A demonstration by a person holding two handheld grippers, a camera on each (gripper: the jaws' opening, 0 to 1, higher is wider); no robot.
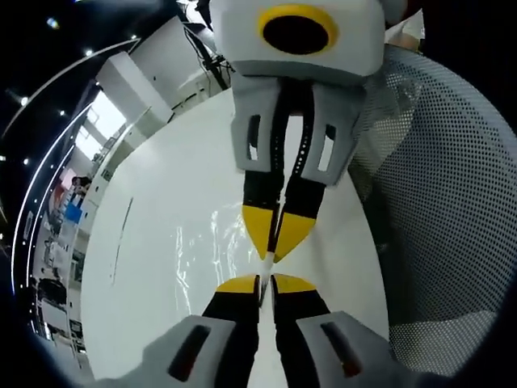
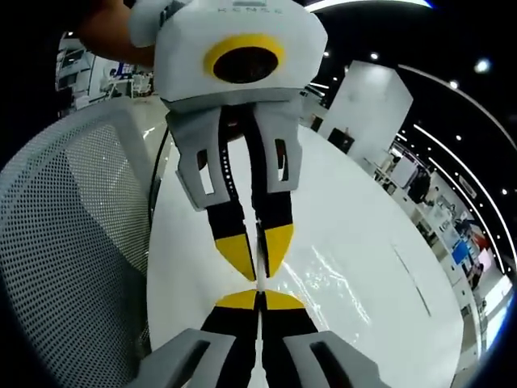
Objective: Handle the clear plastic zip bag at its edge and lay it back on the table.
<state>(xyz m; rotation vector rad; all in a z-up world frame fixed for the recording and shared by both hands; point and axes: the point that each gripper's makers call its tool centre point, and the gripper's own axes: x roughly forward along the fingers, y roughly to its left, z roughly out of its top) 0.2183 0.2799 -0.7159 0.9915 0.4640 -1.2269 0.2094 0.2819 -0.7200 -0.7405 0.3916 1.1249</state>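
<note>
Left gripper view shows the left tool (image 1: 266,281) rising from the bottom centre of the frame, its black jaws with yellow tips pressed together. Directly above it, the right tool (image 1: 272,242) points down from the top of the frame, its yellow tips also together. The two pairs of tips nearly meet at the centre, and a thin glinting strip runs between them. That strip appears to be the edge of the clear plastic zip bag (image 1: 206,250), whose wrinkled, shiny film spreads to the left of the tips over the white glossy worktop (image 1: 153,242). A grey mesh office chair back (image 1: 452,202) fills the right side of the frame.

Right gripper view mirrors this. The right tool (image 2: 260,297) rises from the bottom centre, closed, and the left tool (image 2: 257,260) hangs from the top centre, closed as well. The bag (image 2: 331,279) shimmers to the right of the tips, lying across the worktop (image 2: 363,218). The mesh chair back (image 2: 73,242) occupies the left side.

Both tools seem clamped on the same bag edge, close together. Whether the film is raised or already flat cannot be told. To lay it down well, lower both tools evenly, keep the edge lightly taut so the film settles without folding, and release only once it rests on the worktop.
</note>
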